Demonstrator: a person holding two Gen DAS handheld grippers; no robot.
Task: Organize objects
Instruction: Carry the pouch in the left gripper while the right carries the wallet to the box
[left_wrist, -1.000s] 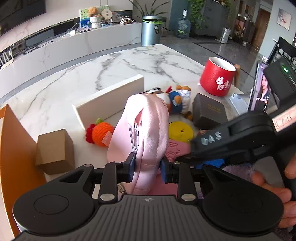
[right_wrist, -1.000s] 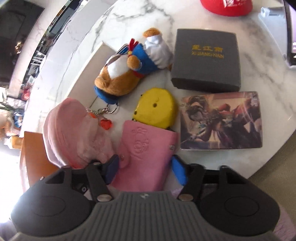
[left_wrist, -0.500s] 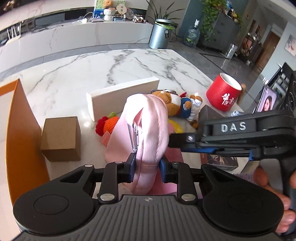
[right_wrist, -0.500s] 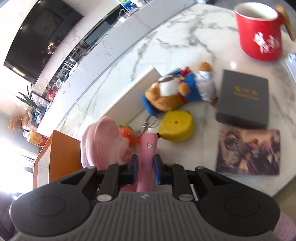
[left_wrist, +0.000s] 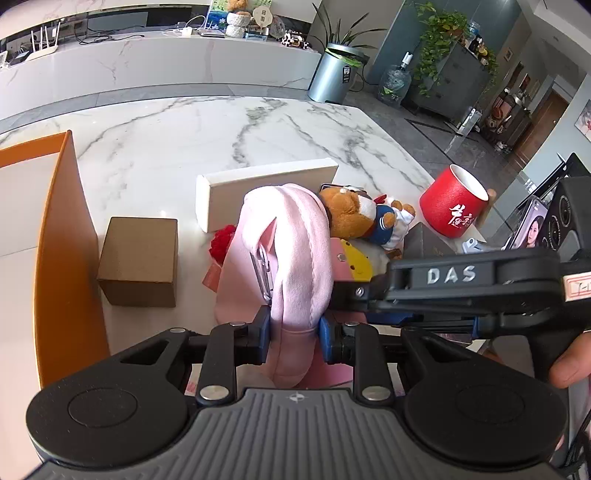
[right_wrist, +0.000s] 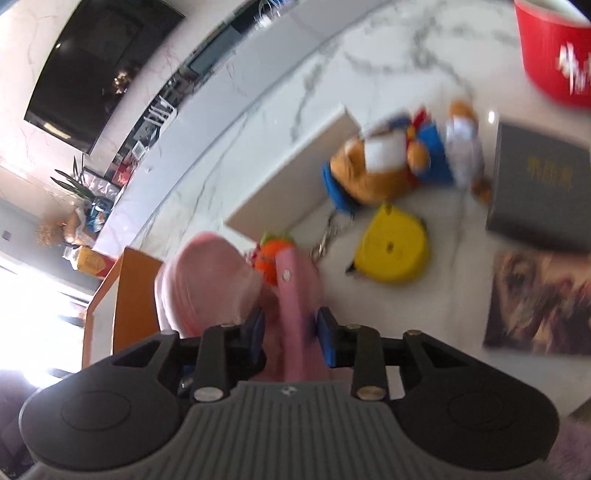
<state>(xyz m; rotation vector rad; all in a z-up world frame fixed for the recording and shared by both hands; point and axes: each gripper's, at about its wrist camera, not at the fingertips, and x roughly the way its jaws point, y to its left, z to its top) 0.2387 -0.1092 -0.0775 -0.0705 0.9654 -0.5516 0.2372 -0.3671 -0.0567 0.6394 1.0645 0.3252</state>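
I hold two things at once. My left hand-held gripper (left_wrist: 293, 341) is closed on the pink pouch (left_wrist: 286, 251), which stands up between the pads with its long axis pointing away from me, zipper edge to the left. My right hand-held gripper (right_wrist: 290, 341) is closed on the flat pink case (right_wrist: 291, 295), held on its thin edge, long axis also forward; in the left view this gripper reaches in from the right, just beside the pouch. Both things are lifted above the table (left_wrist: 207, 129). I judge the orange box (left_wrist: 64, 236) as the place to put them: it lies to the left of both, and the left gripper is nearer to it. The brown carton (left_wrist: 142, 260) stands between the pouch and the box wall, so I should pass over it.
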